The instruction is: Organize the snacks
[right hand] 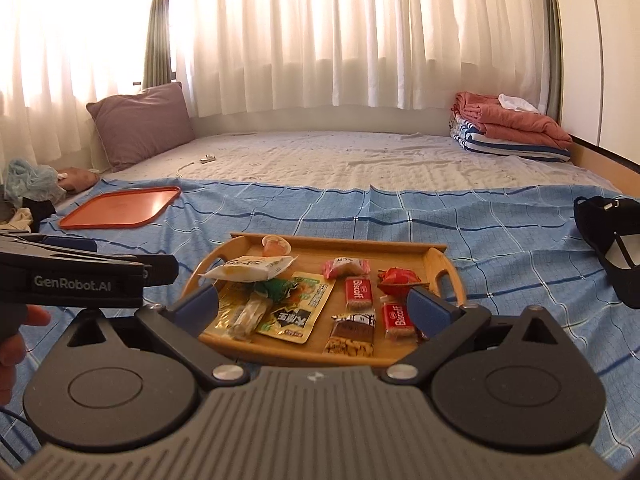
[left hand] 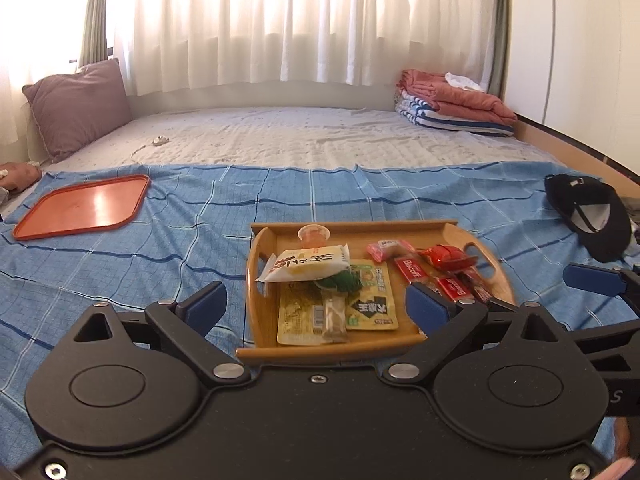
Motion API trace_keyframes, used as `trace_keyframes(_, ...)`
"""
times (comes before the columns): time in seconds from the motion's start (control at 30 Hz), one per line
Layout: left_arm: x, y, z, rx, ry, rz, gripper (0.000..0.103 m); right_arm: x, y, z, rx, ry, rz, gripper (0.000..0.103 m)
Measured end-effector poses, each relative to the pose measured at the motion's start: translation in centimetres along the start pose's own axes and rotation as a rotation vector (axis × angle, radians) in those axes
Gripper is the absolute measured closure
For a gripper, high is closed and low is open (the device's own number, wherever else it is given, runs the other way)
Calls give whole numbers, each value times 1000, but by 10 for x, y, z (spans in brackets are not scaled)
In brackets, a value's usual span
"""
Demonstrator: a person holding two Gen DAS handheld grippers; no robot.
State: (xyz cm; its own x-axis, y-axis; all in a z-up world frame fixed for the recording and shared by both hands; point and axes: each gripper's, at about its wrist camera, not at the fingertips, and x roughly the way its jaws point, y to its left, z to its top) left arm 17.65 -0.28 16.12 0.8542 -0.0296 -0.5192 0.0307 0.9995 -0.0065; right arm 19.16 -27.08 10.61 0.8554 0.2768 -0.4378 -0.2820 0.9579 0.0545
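Nearest in each wrist view is the gripper itself. The left gripper (left hand: pixel 316 304) stands with its jaws spread wide and nothing between them; the right gripper (right hand: pixel 314 308) likewise has its jaws wide apart and grips nothing. Both hover just short of the near edge of the wooden tray (left hand: pixel 460 227), which lies on a blue checked cloth (left hand: pixel 160 248) spread over the bed.

The snacks sit inside the tray. On its left side a white packet (left hand: pixel 306 266) lies over a yellow packet (left hand: pixel 298 318) and a green-and-yellow packet (left hand: pixel 370 300), with a small jelly cup (left hand: pixel 314 235) against the far wall. On its right side are a pink sweet (right hand: pixel 346 267), two red Biscoff packs (right hand: pixel 359 293), a red foil wrapper (right hand: pixel 400 280) and a brown-and-white bar (right hand: pixel 352 334).

Farther left on the cloth, well apart from the wooden tray, lies an orange tray (left hand: pixel 82 206), bare. A black cap (left hand: pixel 592 212) rests at the right edge.

Beyond the cloth, the pale mattress (left hand: pixel 300 136) carries a mauve pillow (left hand: pixel 78 106) on the left and folded bedding (left hand: pixel 456 104) on the right, before white curtains (left hand: pixel 300 20).
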Motion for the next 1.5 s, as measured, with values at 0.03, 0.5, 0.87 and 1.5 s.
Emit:
trace_keyframes(0.03,-10,-1,-2,5,-10,-5,6,-7,1,-2,-4,-8,0,0)
trace_keyframes(0.5,-106,-2,-34,6,-56,-30,5,-85,14,-25,-24,-77,-2,0)
trace_keyframes(0.87,-151,-9,-81,30,-42,-58,4,-129,8,-57,-7,-118,-26,0)
trace_keyframes(1.5,-68,8,-170,-54,104,47,3,-88,14,-134,-45,-9,-66,0)
